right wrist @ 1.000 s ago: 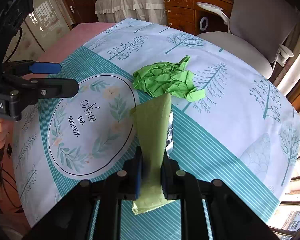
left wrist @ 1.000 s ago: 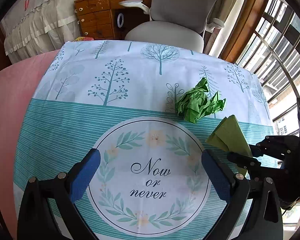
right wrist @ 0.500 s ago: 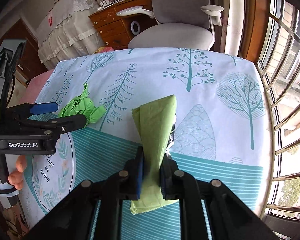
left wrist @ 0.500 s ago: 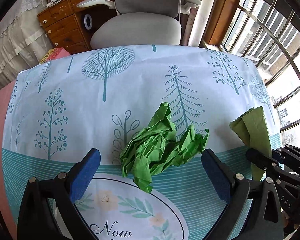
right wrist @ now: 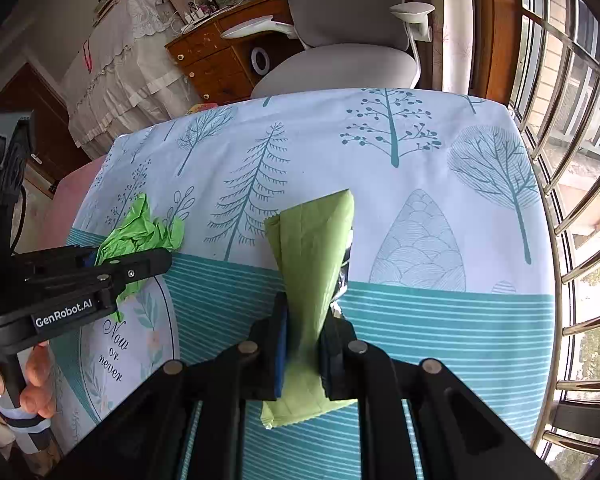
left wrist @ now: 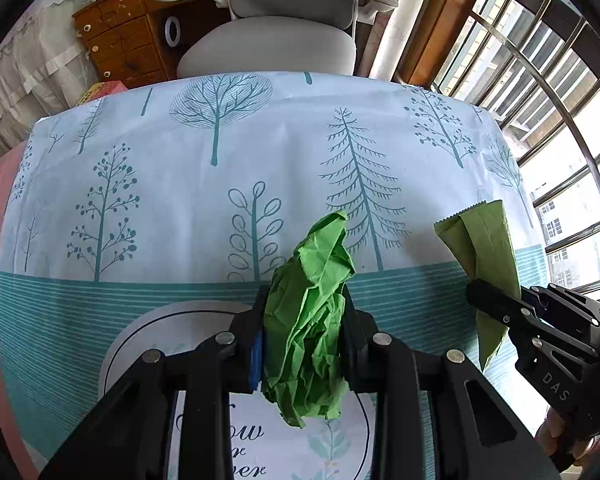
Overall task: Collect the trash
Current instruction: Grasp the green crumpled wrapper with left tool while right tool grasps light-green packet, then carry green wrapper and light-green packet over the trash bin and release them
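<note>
Left gripper (left wrist: 302, 344): its jaws have just been closing, and they now clench the crumpled green paper (left wrist: 310, 320), which bulges above and below the blue pads. Half a second ago the same jaws stood wide on either side of the paper, which lay loose on the tablecloth (left wrist: 180, 160). In the right wrist view the paper (right wrist: 140, 232) sits pinched at the finger ends of the left gripper (right wrist: 112, 264), over the line where the tree print meets the teal stripes, toward the left edge of the table and just beyond the round "Now or never" motif. Whether it has cleared the cloth cannot be told.

Right gripper (right wrist: 304, 344): clamped on a flat pale-green wrapper (right wrist: 312, 264) with a serrated end and a silver lining showing at one side. Grip unchanged from the earlier frames. The wrapper projects forward of the jaws over the striped band, nearer the window-side edge. From the left wrist view the same wrapper (left wrist: 484, 256) stands well apart from the paper.

A person's hand (right wrist: 24, 384) holds the left gripper's handle.

Assessment: both visible pieces of trash are now secured, one per gripper. No bin or receptacle appears in either view, so disposal is judged outstanding. The squeezed paper ball may spring or slip if the clamp relaxes in transit.
</note>
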### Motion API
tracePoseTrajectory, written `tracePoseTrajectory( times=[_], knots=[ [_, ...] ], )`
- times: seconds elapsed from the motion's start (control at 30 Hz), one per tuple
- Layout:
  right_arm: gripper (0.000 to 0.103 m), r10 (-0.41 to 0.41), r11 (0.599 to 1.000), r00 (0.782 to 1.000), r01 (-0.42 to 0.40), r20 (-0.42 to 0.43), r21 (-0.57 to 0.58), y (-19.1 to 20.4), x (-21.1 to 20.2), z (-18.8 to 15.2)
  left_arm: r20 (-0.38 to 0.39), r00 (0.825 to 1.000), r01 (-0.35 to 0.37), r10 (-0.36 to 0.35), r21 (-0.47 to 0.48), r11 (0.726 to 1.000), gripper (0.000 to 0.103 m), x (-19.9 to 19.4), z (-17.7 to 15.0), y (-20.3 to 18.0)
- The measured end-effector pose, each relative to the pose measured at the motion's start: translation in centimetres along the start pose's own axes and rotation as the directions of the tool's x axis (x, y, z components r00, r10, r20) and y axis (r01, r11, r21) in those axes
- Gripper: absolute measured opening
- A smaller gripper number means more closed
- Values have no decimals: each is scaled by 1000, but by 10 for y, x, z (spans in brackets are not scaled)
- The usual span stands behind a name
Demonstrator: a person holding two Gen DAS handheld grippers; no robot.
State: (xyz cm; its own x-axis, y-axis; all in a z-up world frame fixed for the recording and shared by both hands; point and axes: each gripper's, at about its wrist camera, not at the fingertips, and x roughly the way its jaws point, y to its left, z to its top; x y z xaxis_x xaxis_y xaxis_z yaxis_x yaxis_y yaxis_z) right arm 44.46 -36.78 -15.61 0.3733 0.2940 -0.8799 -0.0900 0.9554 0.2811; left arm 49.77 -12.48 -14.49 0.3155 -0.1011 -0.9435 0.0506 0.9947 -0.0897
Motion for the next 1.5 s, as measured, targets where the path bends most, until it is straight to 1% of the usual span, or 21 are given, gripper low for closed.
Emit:
tracePoseTrajectory(
  times=[0.07, 0.17, 0.27, 0.37, 0.5, 0.6, 0.73, 0.8, 0.97, 1.1, 1.23, 1.3, 1.5],
  knots=[
    [12, 10, 999, 1000, -11, 6, 31, 7, -5, -4, 20, 999, 30, -30, -31, 999, 28, -22, -17, 12],
    [12, 19, 997, 1000, -20, 18, 69, 24, -14, -16, 57, 997, 52, -49, -53, 997, 28, -62, -46, 28],
    [11, 19, 995, 999, -22, 36, 100, 46, -28, -37, 94, 994, 66, -60, -63, 996, 28, -100, -78, 42],
    [11, 19, 991, 998, -27, 62, 130, 73, -50, -67, 126, 990, 70, -64, -44, 997, 28, -138, -115, 56],
    [11, 8, 986, 994, -26, 106, 165, 112, -90, -123, 163, 984, 74, -75, 10, 997, 28, -187, -177, 71],
    [11, -9, 984, 990, -15, 138, 175, 144, -121, -171, 168, 981, 87, -94, 48, 995, 28, -218, -229, 84],
    [11, -33, 983, 986, 2, 162, 186, 181, -155, -240, 166, 981, 88, -105, 108, 990, 28, -245, -293, 100],
    [11, -43, 981, 986, 11, 158, 192, 198, -166, -271, 163, 981, 83, -104, 131, 988, 28, -254, -323, 106],
    [11, -42, 982, 995, 24, 93, 187, 233, -178, -337, 136, 981, 117, -136, 142, 983, 28, -267, -386, 118],
    [11, -44, 985, 998, 35, 53, 170, 253, -175, -376, 105, 983, 133, -149, 147, 980, 28, -259, -425, 120],
    [11, -43, 981, 999, 42, 0, 189, 259, -164, -411, 46, 984, 162, -170, 149, 975, 28, -239, -459, 115],
    [11, -44, 980, 998, 50, -34, 193, 258, -156, -426, 16, 986, 159, -163, 161, 974, 28, -225, -474, 110],
    [11, -61, 971, 990, 87, -124, 221, 243, -122, -463, -73, 984, 170, -160, 165, 971, 28, -175, -510, 97]
  ],
)
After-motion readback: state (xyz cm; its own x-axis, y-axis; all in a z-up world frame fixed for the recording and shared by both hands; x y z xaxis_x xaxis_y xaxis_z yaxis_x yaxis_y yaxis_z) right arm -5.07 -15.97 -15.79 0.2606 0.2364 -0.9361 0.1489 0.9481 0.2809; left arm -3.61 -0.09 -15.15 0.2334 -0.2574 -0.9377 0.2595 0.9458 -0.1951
